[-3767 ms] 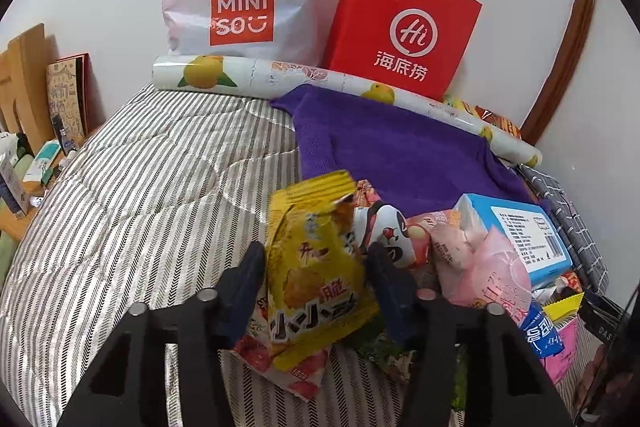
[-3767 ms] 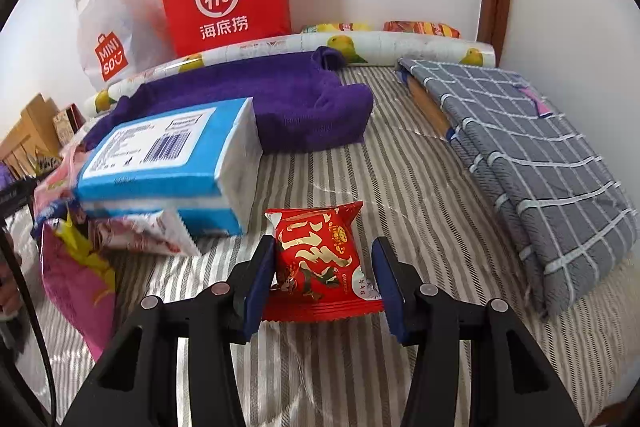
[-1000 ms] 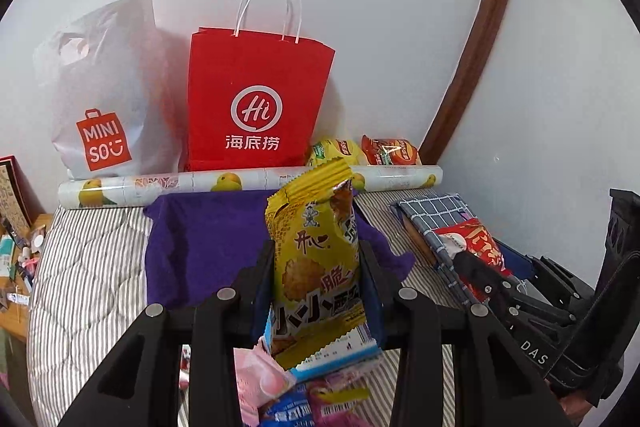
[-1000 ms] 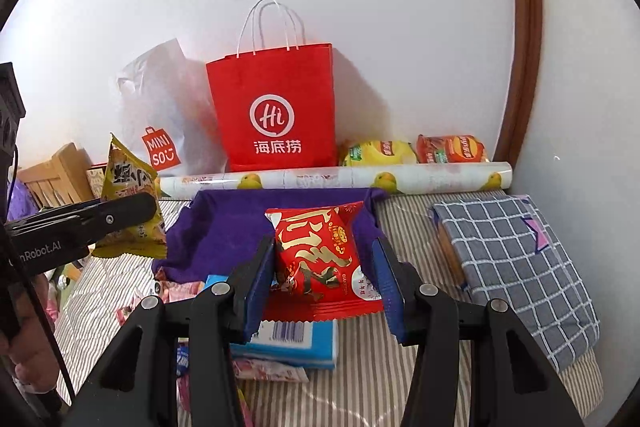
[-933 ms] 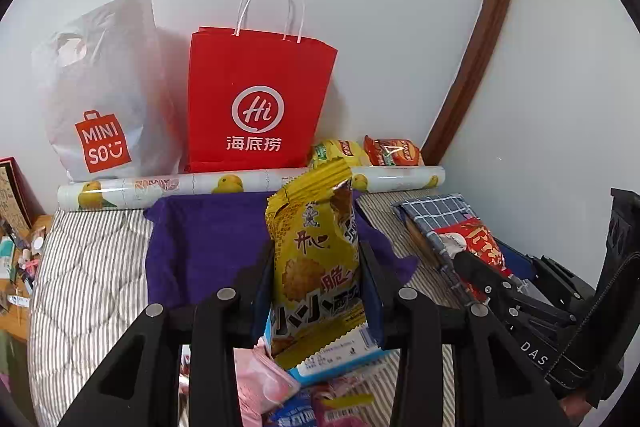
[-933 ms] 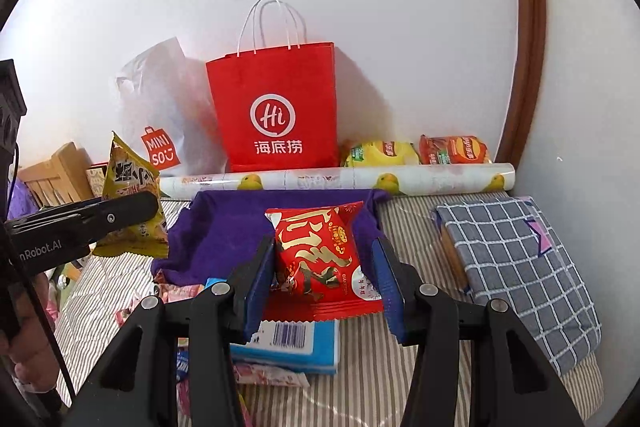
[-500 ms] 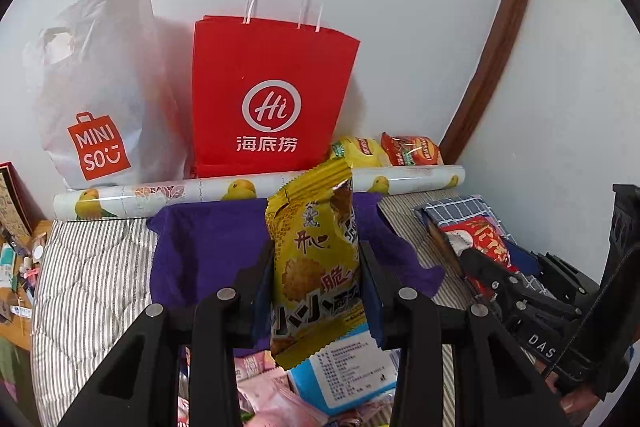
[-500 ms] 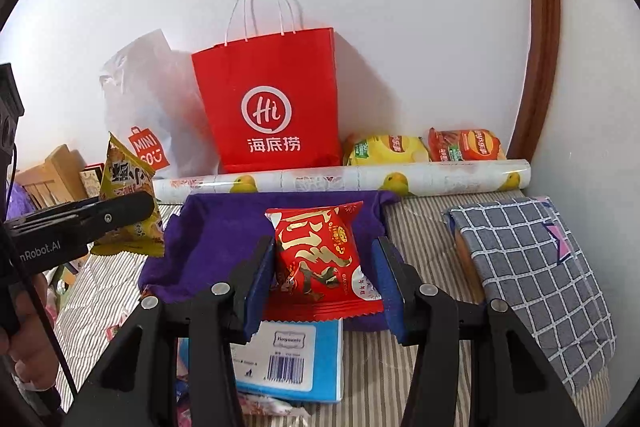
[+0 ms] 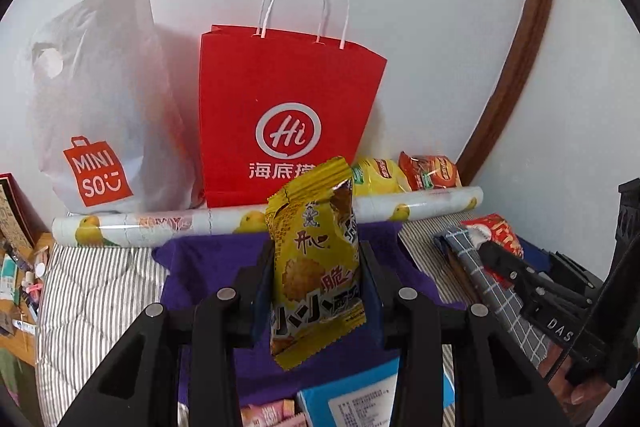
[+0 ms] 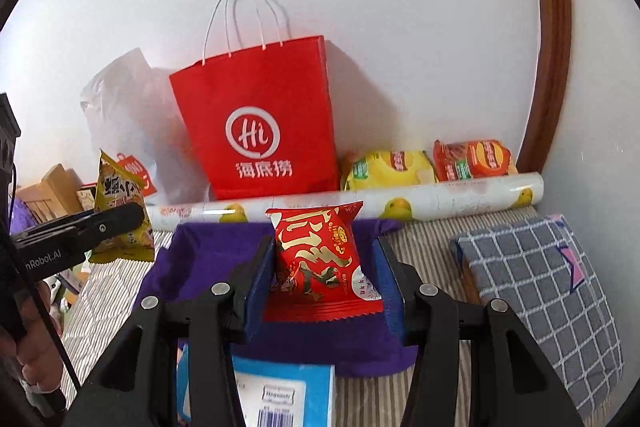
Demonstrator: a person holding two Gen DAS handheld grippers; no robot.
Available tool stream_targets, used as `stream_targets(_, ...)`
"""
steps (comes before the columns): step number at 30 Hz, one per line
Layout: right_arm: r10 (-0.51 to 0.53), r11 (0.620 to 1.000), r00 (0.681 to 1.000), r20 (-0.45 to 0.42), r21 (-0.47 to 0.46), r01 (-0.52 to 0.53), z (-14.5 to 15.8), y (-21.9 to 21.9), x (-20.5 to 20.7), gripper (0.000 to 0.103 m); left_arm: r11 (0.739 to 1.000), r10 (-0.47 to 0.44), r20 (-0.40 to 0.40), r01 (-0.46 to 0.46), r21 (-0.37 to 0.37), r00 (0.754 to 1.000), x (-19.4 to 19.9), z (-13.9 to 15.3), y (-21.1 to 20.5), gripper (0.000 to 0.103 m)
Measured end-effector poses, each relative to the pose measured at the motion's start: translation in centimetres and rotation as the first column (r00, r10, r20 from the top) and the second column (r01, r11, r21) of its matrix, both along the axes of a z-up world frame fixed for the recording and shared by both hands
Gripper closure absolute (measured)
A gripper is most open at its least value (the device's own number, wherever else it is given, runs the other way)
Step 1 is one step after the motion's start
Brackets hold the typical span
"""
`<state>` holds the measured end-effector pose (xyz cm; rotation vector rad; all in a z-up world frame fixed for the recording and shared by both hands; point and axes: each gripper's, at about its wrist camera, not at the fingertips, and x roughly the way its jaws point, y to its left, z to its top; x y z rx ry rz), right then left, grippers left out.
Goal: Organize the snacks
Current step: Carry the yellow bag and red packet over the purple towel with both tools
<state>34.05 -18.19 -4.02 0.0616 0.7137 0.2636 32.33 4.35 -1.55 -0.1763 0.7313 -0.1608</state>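
Note:
My left gripper [image 9: 316, 275] is shut on a yellow snack packet [image 9: 314, 259] and holds it in the air over the purple towel [image 9: 208, 271]. My right gripper [image 10: 326, 267] is shut on a red snack packet [image 10: 320, 259], also above the purple towel [image 10: 200, 259]. The left gripper with its yellow packet [image 10: 120, 223] shows at the left of the right wrist view. The right gripper with the red packet [image 9: 500, 231] shows at the right of the left wrist view. A red paper bag [image 9: 284, 119] stands open against the wall ahead; it also shows in the right wrist view [image 10: 260, 119].
A white Miniso plastic bag [image 9: 96, 115] stands left of the red bag. A lemon-print roll [image 9: 160, 227] lies along the wall with yellow [image 10: 388, 167] and orange [image 10: 472, 159] snack bags behind it. A blue box [image 10: 280, 391] lies below. A grey checked cloth [image 10: 540, 291] lies to the right.
Both grippers have lifted their packets off the bed and carried them forward toward the red bag, which now looks larger and closer. The loose snack pile has dropped out of view.

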Motion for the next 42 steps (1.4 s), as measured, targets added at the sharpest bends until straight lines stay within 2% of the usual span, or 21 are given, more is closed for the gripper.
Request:
stream_targets(9,0.006,1.0,1.0,0.015,-0.01,-0.005,-0.4,0.8,3.0,0.054,0.999,0.031,-0.05,-0.031,-0.007,0.998,2.4,-2.4,1.3,0.066)
stream_targets(17,0.037,0.999,0.999,-0.029,-0.02,-0.037,-4.0,2.5,6.0,0.054,0.998,0.058,-0.136,-0.054,0.028,0.989,4.6,-6.1,1.6,0.066)
stream_targets(21,0.05,0.999,0.995,-0.091,-0.014,-0.051,-6.7,2.5,7.0,0.054,0.997,0.073,-0.182,-0.064,0.053,0.981,5.5,-8.0,1.7,0.066)
stream_targets(29,0.069,0.997,0.982,-0.178,-0.017,-0.073,-10.9,2.5,7.3,0.054,0.99,0.125,-0.254,-0.105,0.091,0.959,6.6,-10.5,2.7,0.066)
stream_targets(34,0.072,0.996,0.98,-0.185,-0.029,-0.079,-11.8,2.7,7.4,0.054,0.99,0.132,-0.296,-0.11,0.088,0.946,7.0,-11.8,2.9,0.066)
stream_targets(42,0.072,0.997,0.978,-0.197,-0.026,-0.079,-12.6,2.5,7.7,0.054,0.99,0.134,-0.311,-0.112,0.088,0.941,7.3,-12.3,2.9,0.066)
